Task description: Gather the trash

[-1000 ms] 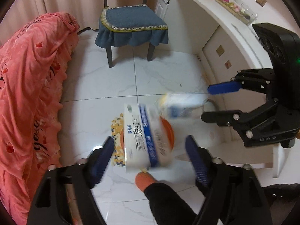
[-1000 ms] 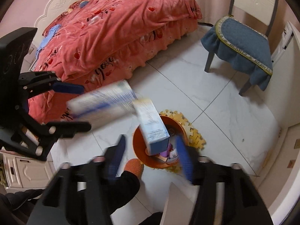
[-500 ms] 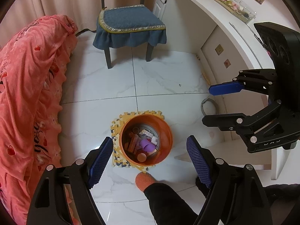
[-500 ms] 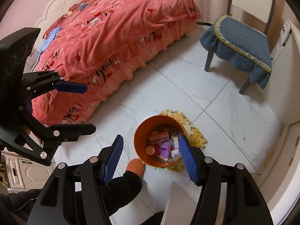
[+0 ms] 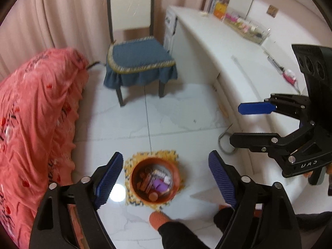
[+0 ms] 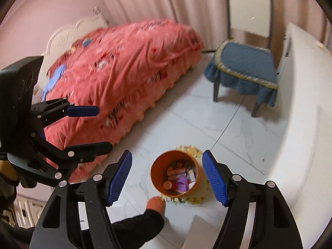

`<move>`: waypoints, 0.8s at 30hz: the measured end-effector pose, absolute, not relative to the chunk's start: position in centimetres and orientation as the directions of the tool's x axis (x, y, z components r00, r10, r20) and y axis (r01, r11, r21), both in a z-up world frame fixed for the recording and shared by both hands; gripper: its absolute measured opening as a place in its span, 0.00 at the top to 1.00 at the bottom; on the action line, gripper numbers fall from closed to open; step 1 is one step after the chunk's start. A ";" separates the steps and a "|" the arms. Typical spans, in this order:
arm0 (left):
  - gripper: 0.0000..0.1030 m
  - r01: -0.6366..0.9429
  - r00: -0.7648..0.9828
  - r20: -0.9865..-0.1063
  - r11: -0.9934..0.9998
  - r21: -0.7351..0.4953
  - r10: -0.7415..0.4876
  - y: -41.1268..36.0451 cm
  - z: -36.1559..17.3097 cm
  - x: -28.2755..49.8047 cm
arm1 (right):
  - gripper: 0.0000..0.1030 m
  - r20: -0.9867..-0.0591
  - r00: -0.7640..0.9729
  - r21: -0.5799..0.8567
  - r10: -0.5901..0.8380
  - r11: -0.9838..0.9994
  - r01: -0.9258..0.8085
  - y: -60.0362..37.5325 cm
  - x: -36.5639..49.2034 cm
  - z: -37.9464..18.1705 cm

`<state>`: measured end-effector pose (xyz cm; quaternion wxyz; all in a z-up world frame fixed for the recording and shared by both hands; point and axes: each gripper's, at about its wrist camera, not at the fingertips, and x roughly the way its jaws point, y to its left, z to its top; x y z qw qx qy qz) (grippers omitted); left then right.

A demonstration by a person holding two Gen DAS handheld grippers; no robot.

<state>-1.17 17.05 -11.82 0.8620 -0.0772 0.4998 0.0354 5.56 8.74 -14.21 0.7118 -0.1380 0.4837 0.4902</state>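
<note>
An orange trash bin (image 5: 133,179) (image 6: 155,175) stands on a yellow foam mat (image 5: 172,155) on the white floor, well below both grippers. Inside lie small boxes, a purple cup (image 5: 159,186) (image 6: 182,183) and other scraps. My left gripper (image 5: 165,178) hangs high over the bin; its jaws are opening and nothing is between them. My right gripper (image 6: 167,176) is also above the bin, its jaws opening on nothing. Each gripper shows in the other's view: the right gripper (image 5: 247,124) at the right edge, the left gripper (image 6: 95,128) at the left edge.
A person's foot in an orange sock (image 5: 158,217) (image 6: 155,204) rests just in front of the bin. A bed with a pink cover (image 5: 35,114) lies to the left. A chair with a blue cushion (image 5: 139,62) stands behind, and a white desk (image 5: 228,47) runs along the right.
Two white-and-blue boxes that were dropping from the grippers have fallen into the bin. Both grippers have risen away from it and their jaws stand wider.
</note>
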 end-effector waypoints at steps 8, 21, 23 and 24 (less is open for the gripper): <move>0.18 -0.055 0.591 -0.806 0.996 -0.071 -0.025 11.3 -7.1 -0.2 | 0.23 -0.763 0.208 0.260 0.612 0.585 -0.768 0.3 6.1 -7.9; 0.08 -0.057 0.683 -0.731 0.996 -0.068 -0.011 5.1 -2.6 0.7 | 0.05 -0.668 0.469 0.277 0.579 0.777 -0.565 -12.1 5.6 -2.3; 0.05 -0.070 0.701 -0.713 0.995 -0.068 0.001 4.2 -2.0 0.7 | 0.05 -0.659 0.503 0.275 0.560 0.801 -0.531 -13.6 5.5 -2.0; 0.05 -0.082 0.708 -0.706 0.995 -0.055 0.019 3.8 -1.8 0.7 | 0.05 -0.654 0.525 0.271 0.545 0.817 -0.510 -14.3 5.5 -1.9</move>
